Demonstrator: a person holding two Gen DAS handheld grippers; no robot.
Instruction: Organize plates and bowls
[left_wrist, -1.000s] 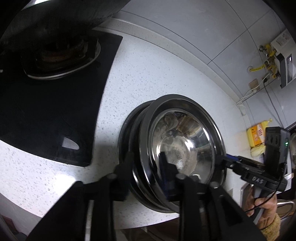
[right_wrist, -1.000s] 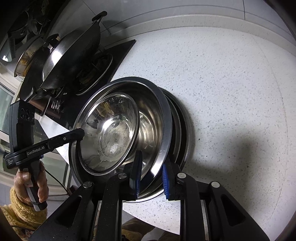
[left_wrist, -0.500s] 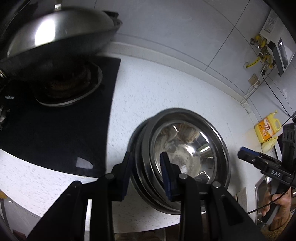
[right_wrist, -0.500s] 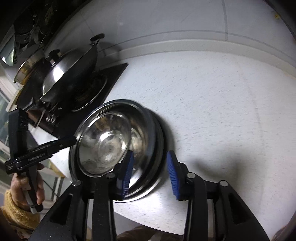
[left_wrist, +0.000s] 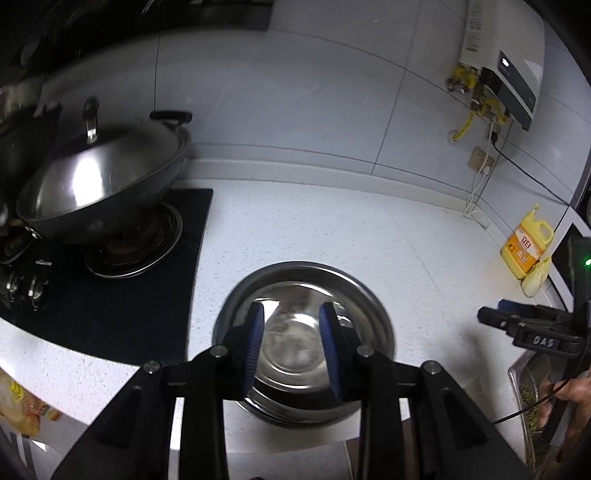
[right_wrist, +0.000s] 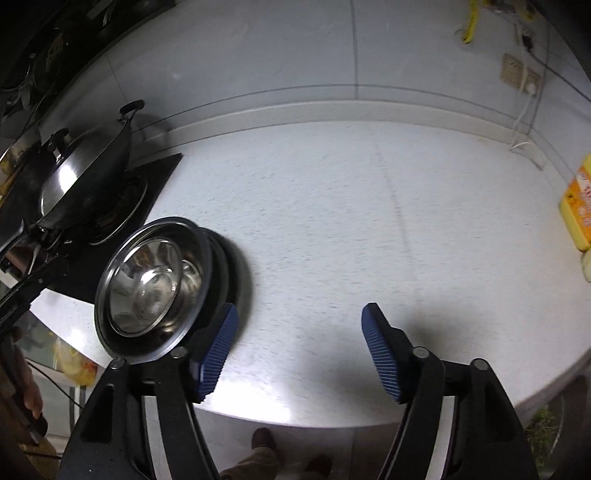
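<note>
Landmark: the nested stack of steel bowls near the front edge of the white counter.

Left gripper: nearest to its camera, poised above the stack and apart from it. Jaws part-open, nothing between the pads; the small top bowl shows through the gap below.

Right gripper: off to the right of the stack, over bare counter. Jaws opening, already wide, nothing between them. Its left pad sits close beside the stack's near rim in the picture; cannot tell whether it touches.

Step in hand (judgement): stacking appears done; both tools empty and clear of the pile. The next move calls for either finding further plates or bowls, none of which show on the counter, or stopping.

Containers:
- Stack: small bowl inside a wide bowl, with darker rims beneath, offset to the right. Top bowl looks empty, only reflections.
- Beyond the stack to its left: lidded wok on the black hob; contents hidden.
- Far right of the stack: yellow jug at the counter's end by the wall.
- Right of the stack, past the counter edge: sink with something green in it, unclear.
</note>
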